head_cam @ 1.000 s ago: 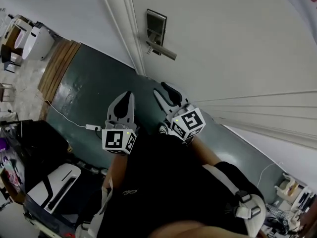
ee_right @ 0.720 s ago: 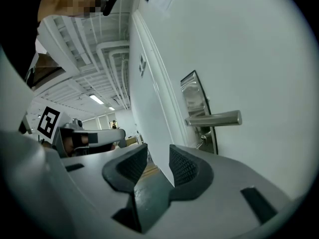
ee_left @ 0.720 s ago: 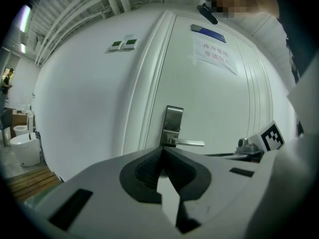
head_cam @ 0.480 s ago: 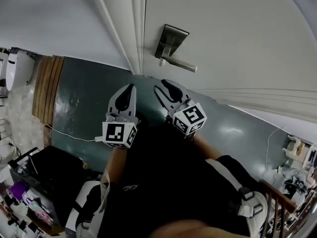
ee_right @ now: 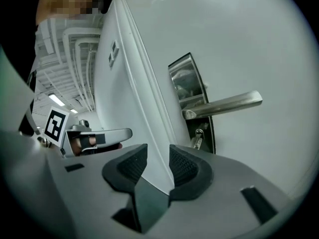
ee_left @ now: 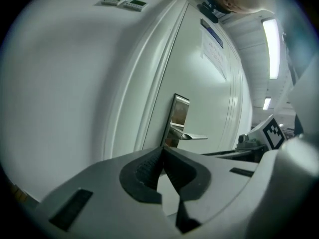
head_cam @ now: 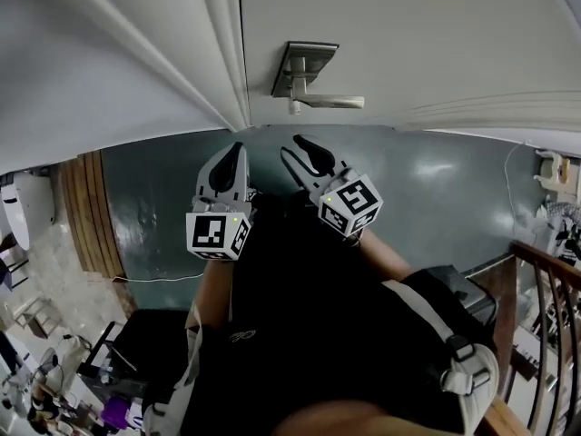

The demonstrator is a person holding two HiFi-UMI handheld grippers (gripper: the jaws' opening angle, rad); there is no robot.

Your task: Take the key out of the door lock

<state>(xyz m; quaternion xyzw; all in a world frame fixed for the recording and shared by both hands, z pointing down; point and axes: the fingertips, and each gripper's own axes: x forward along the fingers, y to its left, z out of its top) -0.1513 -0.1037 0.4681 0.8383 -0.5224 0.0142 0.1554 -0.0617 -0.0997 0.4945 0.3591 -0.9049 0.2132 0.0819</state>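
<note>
The key (ee_right: 198, 137) sits in the door lock (ee_right: 185, 83) below the lever (ee_right: 227, 104), not yet gripped; your right claw (ee_right: 158, 156), apart and empty, and left claw (ee_left: 162, 156), closed together, hang short of it.

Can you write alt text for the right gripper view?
The right gripper, grey jaws apart and empty, faces a white door. Just beyond it, a small silver key sits in the lock under a brushed-metal lever handle.

An indoor corridor of an office-like building: white door (head_cam: 408, 44) with steel lever handle (head_cam: 331, 102), glossy green floor (head_cam: 436, 189), ceiling strip light (ee_left: 270, 49) (a stair railing (head_cam: 545, 275) alongside).
</note>
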